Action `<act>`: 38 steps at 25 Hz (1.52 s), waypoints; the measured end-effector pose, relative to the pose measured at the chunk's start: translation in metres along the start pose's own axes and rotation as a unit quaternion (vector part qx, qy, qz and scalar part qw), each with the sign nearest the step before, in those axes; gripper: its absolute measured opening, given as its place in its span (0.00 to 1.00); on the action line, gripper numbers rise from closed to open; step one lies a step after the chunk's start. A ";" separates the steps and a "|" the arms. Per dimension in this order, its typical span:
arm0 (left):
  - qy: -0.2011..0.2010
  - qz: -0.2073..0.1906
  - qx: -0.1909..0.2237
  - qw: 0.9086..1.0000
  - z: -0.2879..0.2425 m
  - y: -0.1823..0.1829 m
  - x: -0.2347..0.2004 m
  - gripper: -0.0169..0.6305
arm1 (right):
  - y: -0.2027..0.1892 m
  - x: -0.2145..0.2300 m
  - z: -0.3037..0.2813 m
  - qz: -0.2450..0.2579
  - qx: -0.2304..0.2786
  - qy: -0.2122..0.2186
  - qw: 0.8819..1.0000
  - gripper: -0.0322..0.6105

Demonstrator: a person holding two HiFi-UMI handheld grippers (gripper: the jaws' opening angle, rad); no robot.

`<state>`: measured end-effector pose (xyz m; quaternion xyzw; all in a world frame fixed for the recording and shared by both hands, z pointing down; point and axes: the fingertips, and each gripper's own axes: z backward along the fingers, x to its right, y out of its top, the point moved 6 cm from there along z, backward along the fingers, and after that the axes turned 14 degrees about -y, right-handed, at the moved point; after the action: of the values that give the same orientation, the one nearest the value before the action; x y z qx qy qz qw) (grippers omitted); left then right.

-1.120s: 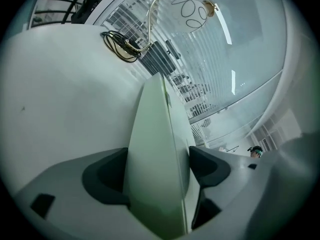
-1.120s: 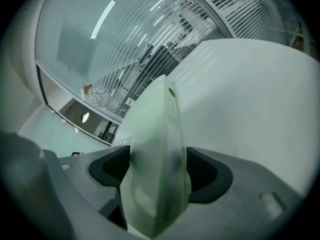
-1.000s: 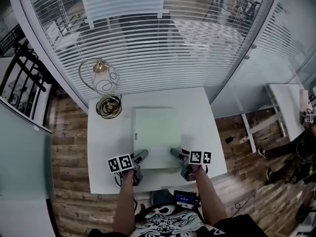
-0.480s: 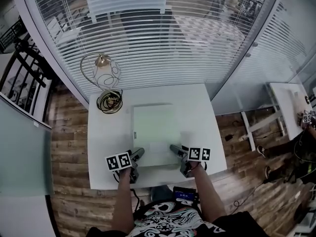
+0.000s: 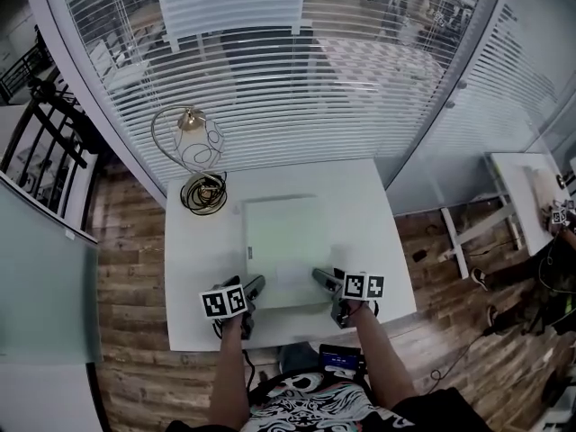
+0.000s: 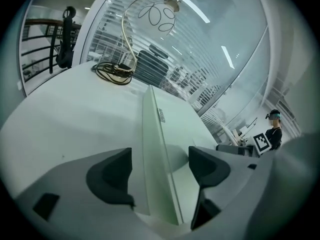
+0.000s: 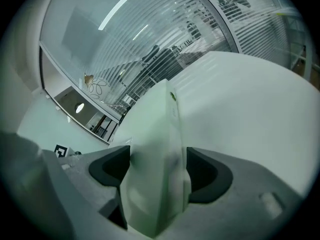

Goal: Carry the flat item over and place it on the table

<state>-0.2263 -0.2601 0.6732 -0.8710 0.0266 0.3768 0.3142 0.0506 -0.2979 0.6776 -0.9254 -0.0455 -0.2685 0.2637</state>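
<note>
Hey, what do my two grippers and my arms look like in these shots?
The left gripper and right gripper are both grey and two-jawed, with dark pads lining the jaws. Each carries a white cube printed with black square markers. The forearms are uncovered; the top is black with a white graphic print.

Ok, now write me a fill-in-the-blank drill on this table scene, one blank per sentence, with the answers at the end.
The flat item lies on the ____ table.
The lamp stands at the table's far ____ corner.
The right tool is shut on the item's ____ edge.
The left tool has its jaws ____, with that same edge between them.
Missing words: white; left; near; apart
</note>
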 end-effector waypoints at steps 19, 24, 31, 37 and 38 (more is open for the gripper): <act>0.010 -0.157 0.150 0.976 0.047 0.049 0.075 0.05 | 0.031 -0.071 0.067 0.267 0.181 -0.123 0.938 0.06; 0.002 -0.167 0.174 0.970 0.062 0.041 0.094 0.04 | 0.020 -0.080 0.100 0.262 0.250 -0.153 0.919 0.06; -0.012 -0.189 0.211 0.959 0.098 0.029 0.122 0.04 | 0.005 -0.086 0.150 0.228 0.306 -0.175 0.908 0.06; -0.004 -0.215 0.235 0.948 0.126 0.023 0.150 0.04 | -0.017 -0.104 0.180 0.261 0.324 -0.161 0.895 0.06; 0.002 -0.219 0.239 0.946 0.129 0.019 0.154 0.04 | -0.021 -0.105 0.185 0.265 0.326 -0.159 0.893 0.06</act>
<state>-0.2044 -0.1727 0.4926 -0.7555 -0.0752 0.2795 0.5877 0.0438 -0.1790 0.4995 -0.7957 0.0757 -0.0080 0.6009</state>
